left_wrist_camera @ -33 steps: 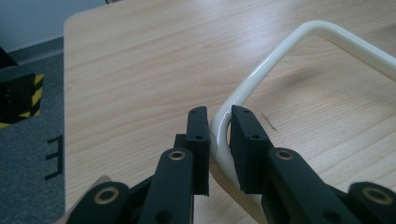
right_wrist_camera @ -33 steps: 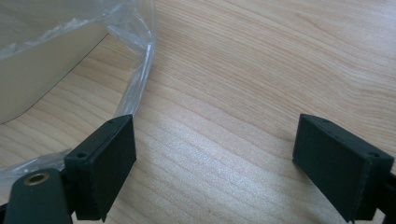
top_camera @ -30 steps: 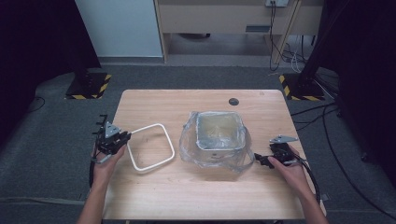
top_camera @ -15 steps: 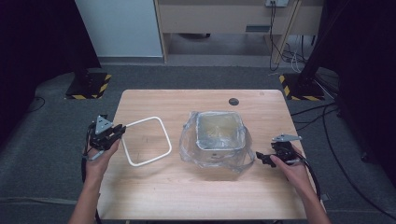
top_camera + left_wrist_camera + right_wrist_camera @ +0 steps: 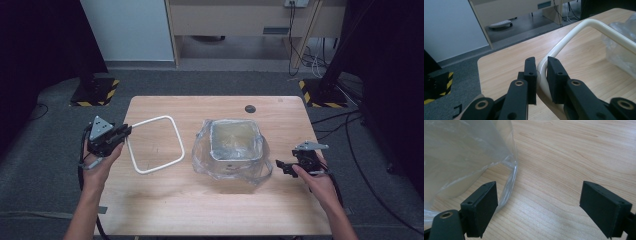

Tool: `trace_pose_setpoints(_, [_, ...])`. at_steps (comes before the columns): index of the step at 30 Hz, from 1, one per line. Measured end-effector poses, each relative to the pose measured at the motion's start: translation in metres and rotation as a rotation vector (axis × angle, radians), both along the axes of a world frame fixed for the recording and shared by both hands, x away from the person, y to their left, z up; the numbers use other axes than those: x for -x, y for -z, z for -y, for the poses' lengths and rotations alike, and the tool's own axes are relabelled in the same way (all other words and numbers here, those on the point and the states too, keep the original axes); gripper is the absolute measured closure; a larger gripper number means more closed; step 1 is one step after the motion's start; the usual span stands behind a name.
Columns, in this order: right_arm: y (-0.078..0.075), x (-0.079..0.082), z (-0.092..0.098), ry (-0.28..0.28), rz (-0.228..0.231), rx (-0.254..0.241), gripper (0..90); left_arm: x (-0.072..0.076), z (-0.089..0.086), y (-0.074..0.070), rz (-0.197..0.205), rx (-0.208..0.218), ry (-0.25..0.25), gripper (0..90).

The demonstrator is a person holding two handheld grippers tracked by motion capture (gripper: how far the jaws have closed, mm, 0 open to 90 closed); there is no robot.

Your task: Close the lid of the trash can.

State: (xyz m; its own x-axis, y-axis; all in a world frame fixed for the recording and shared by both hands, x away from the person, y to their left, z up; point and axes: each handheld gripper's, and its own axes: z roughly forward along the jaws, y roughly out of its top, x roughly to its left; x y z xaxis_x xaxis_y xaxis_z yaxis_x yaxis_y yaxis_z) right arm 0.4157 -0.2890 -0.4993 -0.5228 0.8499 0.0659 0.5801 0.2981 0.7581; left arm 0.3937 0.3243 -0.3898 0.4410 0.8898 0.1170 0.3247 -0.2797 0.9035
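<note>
The left gripper [image 5: 120, 135] is clamped on the white frame's [image 5: 155, 145] corner; the right gripper [image 5: 282, 166] gapes wide. The plastic-wrapped bin [image 5: 235, 142] sits just beside its jaws.

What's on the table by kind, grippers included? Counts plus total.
White square frame: 1, clamped at its corner by the left gripper
Square container: 1
Clear plastic bag around the container: 1
Dark round disc: 1
Handheld grippers: 2, left and right gripper, the right one open beside the bag
Total: 6
</note>
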Motion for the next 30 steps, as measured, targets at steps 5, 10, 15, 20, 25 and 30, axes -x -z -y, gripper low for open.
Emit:
trace_pose_setpoints(5, [-0.007,-0.001,-0.007,-0.019,0.014,0.003,14.5,-0.001,0.01,-0.012,0.014,-0.004,0.023,78.3])
trace_pose_setpoints(10, [-0.016,-0.001,-0.014,-0.039,0.028,-0.007,14.7,-0.003,0.024,-0.023,0.021,0.0,0.051,78.4])
trace_pose_setpoints(15, [-0.023,-0.002,-0.018,-0.047,0.039,-0.013,14.7,-0.005,0.038,-0.037,0.047,-0.011,0.081,78.4])
trace_pose_setpoints(20, [-0.027,-0.002,-0.02,-0.052,0.054,-0.023,14.8,-0.004,0.05,-0.046,0.056,-0.024,0.1,78.4])
trace_pose_setpoints(25, [-0.03,-0.003,-0.019,-0.06,0.058,-0.014,15.5,-0.008,0.063,-0.052,0.057,-0.028,0.125,78.5])
trace_pose_setpoints(30, [-0.037,-0.004,-0.019,-0.058,0.065,-0.025,15.9,-0.013,0.078,-0.058,0.065,-0.023,0.149,78.5])
